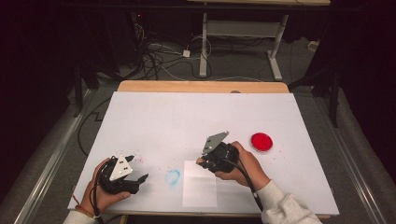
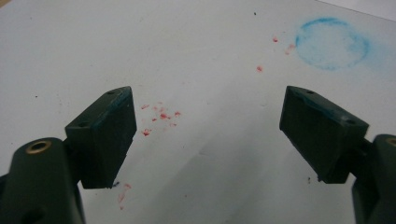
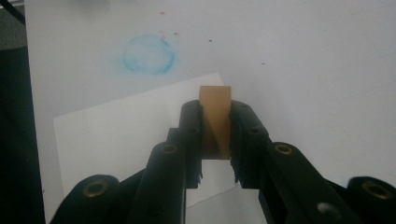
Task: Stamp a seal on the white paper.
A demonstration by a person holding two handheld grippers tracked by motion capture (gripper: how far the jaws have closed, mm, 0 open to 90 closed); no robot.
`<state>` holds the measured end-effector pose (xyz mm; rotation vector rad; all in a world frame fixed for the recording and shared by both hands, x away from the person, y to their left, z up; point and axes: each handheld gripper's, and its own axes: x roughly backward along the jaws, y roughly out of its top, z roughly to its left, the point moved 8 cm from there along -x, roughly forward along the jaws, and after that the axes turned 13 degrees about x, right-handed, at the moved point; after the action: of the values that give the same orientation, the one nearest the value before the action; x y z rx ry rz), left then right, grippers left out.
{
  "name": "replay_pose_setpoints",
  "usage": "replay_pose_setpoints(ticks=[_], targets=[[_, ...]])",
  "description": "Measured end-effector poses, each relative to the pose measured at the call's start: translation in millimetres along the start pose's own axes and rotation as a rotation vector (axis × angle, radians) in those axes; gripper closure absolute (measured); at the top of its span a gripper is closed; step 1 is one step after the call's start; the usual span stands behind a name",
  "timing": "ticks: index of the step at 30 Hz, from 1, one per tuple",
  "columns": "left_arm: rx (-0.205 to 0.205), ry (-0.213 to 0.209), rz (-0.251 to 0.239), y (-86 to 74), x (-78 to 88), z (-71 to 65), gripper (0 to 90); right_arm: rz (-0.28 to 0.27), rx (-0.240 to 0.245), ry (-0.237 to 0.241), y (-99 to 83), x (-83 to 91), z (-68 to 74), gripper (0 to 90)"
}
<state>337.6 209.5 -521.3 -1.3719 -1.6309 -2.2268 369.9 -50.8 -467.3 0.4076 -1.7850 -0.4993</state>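
Stamping is in hand: our right gripper (image 3: 217,140) clamps the wooden stamp (image 3: 215,119) above the paper sheet (image 1: 199,184) near the tabletop's front edge; next we press down squarely, left gripper (image 2: 208,135) released.

In the high view the right gripper (image 1: 211,161) covers whatever its jaws hold, and the hand (image 1: 245,163) hides its lower body. In the right gripper view the wooden block (image 3: 215,119) shows its top, but its lower part sits buried between the pads; what sort of piece it is cannot be told. The white paper sheet (image 3: 112,135) runs under the jaws and off the bottom edge. The red dish (image 1: 261,141) at the right of the high view is too small to read.
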Motion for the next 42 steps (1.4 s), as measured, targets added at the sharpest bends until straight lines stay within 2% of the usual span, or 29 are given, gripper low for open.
replay_pose_setpoints(ticks=[7, 9, 14, 19, 24, 26, 29, 34, 42], targets=[[0.003, 0.005, 0.002, -2.2, 1.6, -0.3, 18.2, 0.06, 0.042, 0.046, 0.5, -17.2, 14.9, 76.4], [0.003, 0.009, 0.005, -3.1, 1.9, 0.0, 18.1, 0.076, 0.051, 0.045, -0.2, -20.8, 16.6, 76.4], [0.005, 0.008, 0.007, -4.0, 2.7, 0.7, 18.2, 0.114, 0.067, 0.078, -3.6, -30.5, 22.3, 76.4], [0.004, 0.007, 0.008, -4.0, 2.3, 0.5, 18.1, 0.148, 0.076, 0.078, -9.2, -38.1, 22.6, 76.4], [0.002, 0.005, 0.01, -3.6, 1.2, -0.6, 18.1, 0.153, 0.072, 0.089, -11.4, -42.5, 23.5, 76.5], [0.001, 0.006, 0.01, -3.5, 1.4, -0.7, 18.1, 0.142, 0.055, 0.081, -10.8, -44.5, 24.3, 76.5], [-0.003, 0.008, 0.011, -3.3, 1.8, -0.9, 18.1, 0.164, 0.065, 0.08, -11.2, -44.5, 24.4, 76.6], [-0.004, 0.01, 0.012, -3.1, 1.6, -0.8, 18.1, 0.15, 0.043, 0.093, -11.5, -45.8, 23.5, 76.6], [-0.005, 0.006, 0.01, -2.5, 0.7, -2.2, 18.2, 0.154, 0.053, 0.087, -11.8, -46.2, 23.7, 76.6]])
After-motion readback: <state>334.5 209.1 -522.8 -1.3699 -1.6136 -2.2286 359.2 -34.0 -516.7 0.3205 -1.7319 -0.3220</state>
